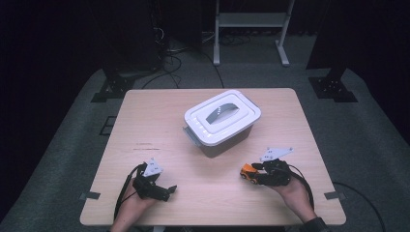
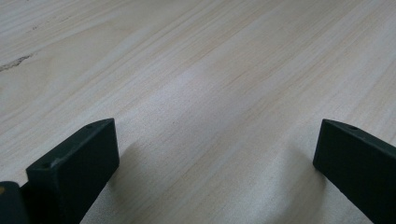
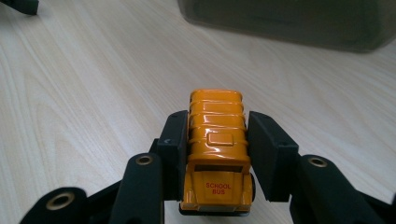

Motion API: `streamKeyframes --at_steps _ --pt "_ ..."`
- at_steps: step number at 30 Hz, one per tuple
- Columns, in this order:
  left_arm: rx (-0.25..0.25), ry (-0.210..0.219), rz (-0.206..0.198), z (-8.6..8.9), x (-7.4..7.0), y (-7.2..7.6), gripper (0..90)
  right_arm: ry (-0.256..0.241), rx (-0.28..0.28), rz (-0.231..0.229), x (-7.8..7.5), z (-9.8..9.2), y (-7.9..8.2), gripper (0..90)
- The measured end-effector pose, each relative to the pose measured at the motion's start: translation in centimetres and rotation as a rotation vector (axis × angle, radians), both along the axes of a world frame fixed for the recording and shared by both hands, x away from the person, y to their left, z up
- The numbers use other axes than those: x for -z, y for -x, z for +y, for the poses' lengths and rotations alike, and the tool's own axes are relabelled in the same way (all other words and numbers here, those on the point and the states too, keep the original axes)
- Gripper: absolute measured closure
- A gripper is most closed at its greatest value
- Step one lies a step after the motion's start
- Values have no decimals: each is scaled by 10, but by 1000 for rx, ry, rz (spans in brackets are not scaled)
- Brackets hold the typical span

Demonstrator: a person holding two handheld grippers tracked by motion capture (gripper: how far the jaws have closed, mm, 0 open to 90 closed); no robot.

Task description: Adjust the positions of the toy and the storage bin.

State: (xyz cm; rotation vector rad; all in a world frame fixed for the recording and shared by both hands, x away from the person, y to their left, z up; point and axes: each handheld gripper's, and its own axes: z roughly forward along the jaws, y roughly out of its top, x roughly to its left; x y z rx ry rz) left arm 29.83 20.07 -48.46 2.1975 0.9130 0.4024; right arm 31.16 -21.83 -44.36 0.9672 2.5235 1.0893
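A small orange-yellow toy school bus (image 3: 216, 149) sits clamped between the two black jaws of the right gripper (image 3: 215, 140), one jaw pressed flat against each of its sides. In the right gripper view the bus's rear faces the camera, with red "SCHOOL BUS" lettering on the back panel and a ribbed roof running away toward the far end. In the high view the same bus (image 1: 248, 172) pokes out to the left of the right gripper (image 1: 261, 173), low over the pale wooden table (image 1: 159, 121) near its front right part; whether its wheels touch the wood is hard to tell from either view.

The left gripper (image 1: 164, 191) rests near the table's front left edge, held in the person's left hand (image 1: 133, 203). In the left gripper view its jaws stand wide apart with bare wood grain between them (image 2: 217, 154), holding nothing.

A grey plastic storage box with a white lid and a grey handle (image 1: 221, 121) stands at the middle of the table, well apart from the left gripper and nearer the right one. Its lid is on. In the right gripper view the box's dark lower wall (image 3: 289, 21) lies beyond the bus, across the upper edge.
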Motion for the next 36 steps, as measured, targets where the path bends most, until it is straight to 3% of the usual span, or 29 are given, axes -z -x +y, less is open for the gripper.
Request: streamKeyframes --at_steps 23,36 --pt "0 0 0 0 0 0 0 -5 122 -19 -8 -55 1 588" --pt "0 0 0 0 0 0 0 32 218 -30 -6 -89 -1 588"
